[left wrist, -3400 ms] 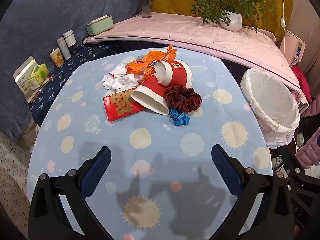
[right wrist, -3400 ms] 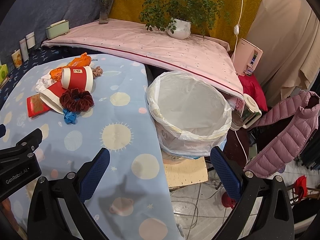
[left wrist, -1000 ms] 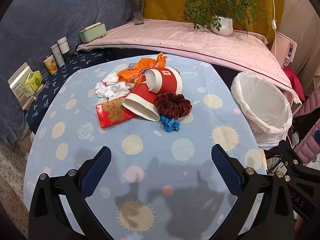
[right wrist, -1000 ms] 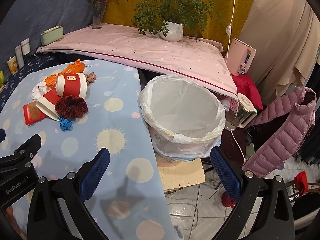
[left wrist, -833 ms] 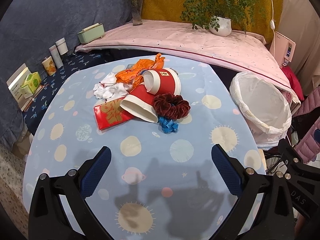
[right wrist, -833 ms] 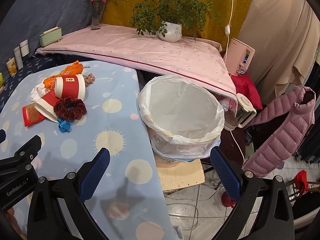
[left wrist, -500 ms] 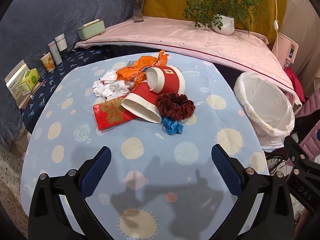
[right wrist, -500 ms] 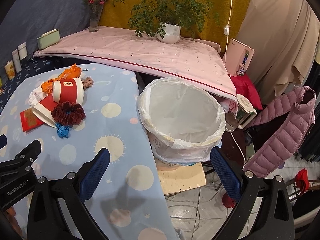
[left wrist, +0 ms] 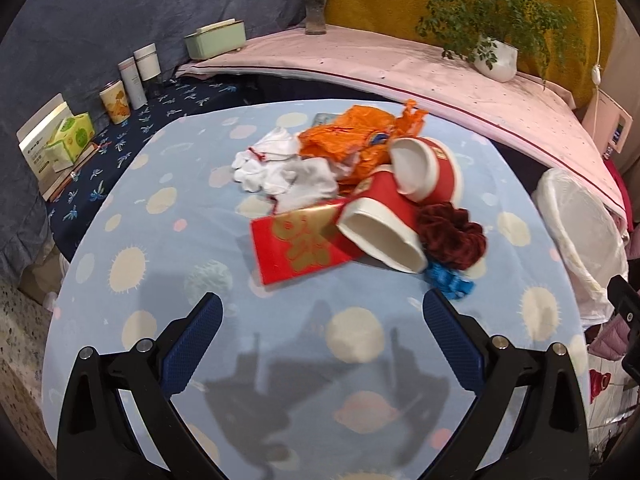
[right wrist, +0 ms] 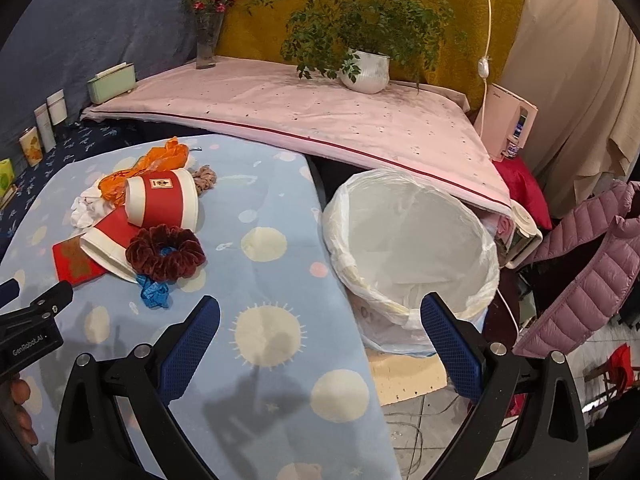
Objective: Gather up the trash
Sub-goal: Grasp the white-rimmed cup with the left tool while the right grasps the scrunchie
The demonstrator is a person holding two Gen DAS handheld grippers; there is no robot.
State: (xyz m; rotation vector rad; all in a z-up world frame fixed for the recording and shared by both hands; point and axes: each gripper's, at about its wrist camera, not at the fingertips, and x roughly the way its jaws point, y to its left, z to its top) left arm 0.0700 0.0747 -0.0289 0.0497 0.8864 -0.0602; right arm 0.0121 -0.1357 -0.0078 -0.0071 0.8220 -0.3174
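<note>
A heap of trash lies mid-table: two red paper cups (left wrist: 384,220) (right wrist: 162,199), a red envelope (left wrist: 298,246), an orange plastic bag (left wrist: 352,142), crumpled white tissue (left wrist: 288,170), a dark red scrunchie (left wrist: 450,236) (right wrist: 166,254) and a blue ribbon scrap (left wrist: 448,284) (right wrist: 154,292). My left gripper (left wrist: 320,344) hangs open just short of the heap, nothing between its fingers. My right gripper (right wrist: 316,344) is open over the table's right edge, empty. A bin lined with a white bag (right wrist: 408,248) (left wrist: 576,236) stands beside the table on the right.
The table wears a pale blue cloth with suns and planets (left wrist: 160,200). Behind it a pink-covered ledge (right wrist: 320,120) carries a potted plant (right wrist: 364,68), a vase and a green box. Jars and boxes line the left shelf (left wrist: 120,96). A pink jacket (right wrist: 592,256) hangs at right.
Both grippers have moved forward toward the trash heap, which now looks larger and nearer; the left one has also shifted left. Both stay open. No object on the table has moved.
</note>
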